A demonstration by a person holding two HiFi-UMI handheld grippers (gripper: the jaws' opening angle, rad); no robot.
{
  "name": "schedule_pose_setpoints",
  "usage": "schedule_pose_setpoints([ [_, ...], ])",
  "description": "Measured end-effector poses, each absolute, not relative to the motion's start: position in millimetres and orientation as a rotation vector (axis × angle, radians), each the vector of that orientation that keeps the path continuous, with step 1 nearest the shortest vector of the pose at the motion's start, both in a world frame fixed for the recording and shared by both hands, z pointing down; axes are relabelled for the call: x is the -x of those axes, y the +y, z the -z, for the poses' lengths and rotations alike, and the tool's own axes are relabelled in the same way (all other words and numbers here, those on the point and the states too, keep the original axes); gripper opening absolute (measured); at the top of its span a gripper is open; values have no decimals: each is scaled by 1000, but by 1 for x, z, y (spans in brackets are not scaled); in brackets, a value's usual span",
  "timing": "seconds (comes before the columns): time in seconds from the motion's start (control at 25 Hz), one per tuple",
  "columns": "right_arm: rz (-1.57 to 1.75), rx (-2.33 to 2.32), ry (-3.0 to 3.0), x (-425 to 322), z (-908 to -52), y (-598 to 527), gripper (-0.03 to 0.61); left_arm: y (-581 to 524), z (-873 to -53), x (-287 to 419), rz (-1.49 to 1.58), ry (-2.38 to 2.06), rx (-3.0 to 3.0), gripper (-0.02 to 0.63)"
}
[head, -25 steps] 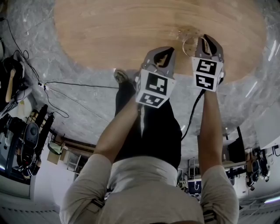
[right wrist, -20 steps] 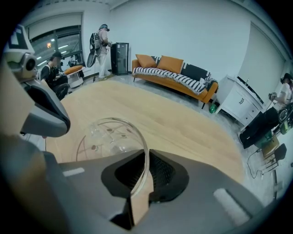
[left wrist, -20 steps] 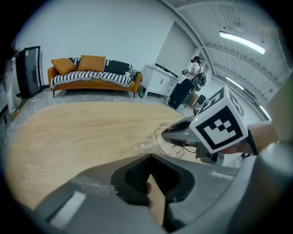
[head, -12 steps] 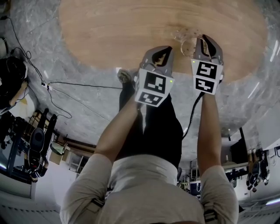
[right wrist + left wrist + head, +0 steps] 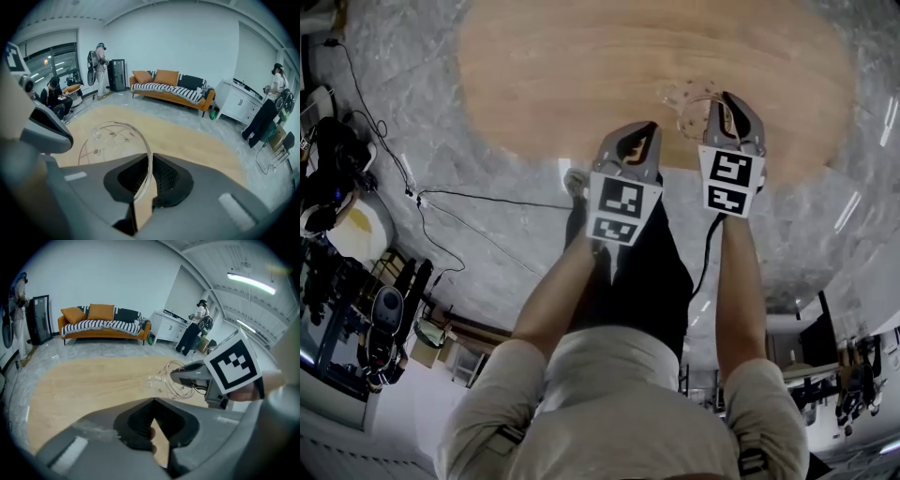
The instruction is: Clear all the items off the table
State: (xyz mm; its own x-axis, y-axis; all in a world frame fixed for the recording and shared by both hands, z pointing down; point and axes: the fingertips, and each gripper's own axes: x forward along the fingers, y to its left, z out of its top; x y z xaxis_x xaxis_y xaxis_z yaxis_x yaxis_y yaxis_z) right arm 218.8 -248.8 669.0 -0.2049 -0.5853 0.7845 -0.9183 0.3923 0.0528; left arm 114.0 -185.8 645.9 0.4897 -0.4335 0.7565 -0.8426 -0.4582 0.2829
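A clear glass bowl (image 5: 688,111) with a dotted pattern hangs over the near edge of the oval wooden table (image 5: 581,66). My right gripper (image 5: 724,103) is shut on the bowl's rim. In the right gripper view the rim of the bowl (image 5: 112,136) curves down between the jaws of my right gripper (image 5: 143,187). My left gripper (image 5: 639,142) hovers just left of it, shut with nothing between its jaws. The left gripper view shows the left gripper (image 5: 157,427), then the right gripper (image 5: 187,376) holding the bowl (image 5: 171,380) above the table (image 5: 84,380).
Black cables (image 5: 469,202) trail over the marble floor left of the table, with equipment (image 5: 337,187) beyond. An orange sofa (image 5: 103,322) stands against the far wall beside a white cabinet (image 5: 166,324). People stand at the room's edges (image 5: 101,65).
The table looks smaller and has shifted right in the head view. Both grippers keep their spacing, and the right one still grips the glass bowl.
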Motion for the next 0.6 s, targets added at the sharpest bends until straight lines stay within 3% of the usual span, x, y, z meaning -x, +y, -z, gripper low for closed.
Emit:
schedule_pose_setpoints([
  [0.6,-556,-1415,-2009,-192,-545,-261,35,-205,-545,-88,-748,-1148,-2080,20],
])
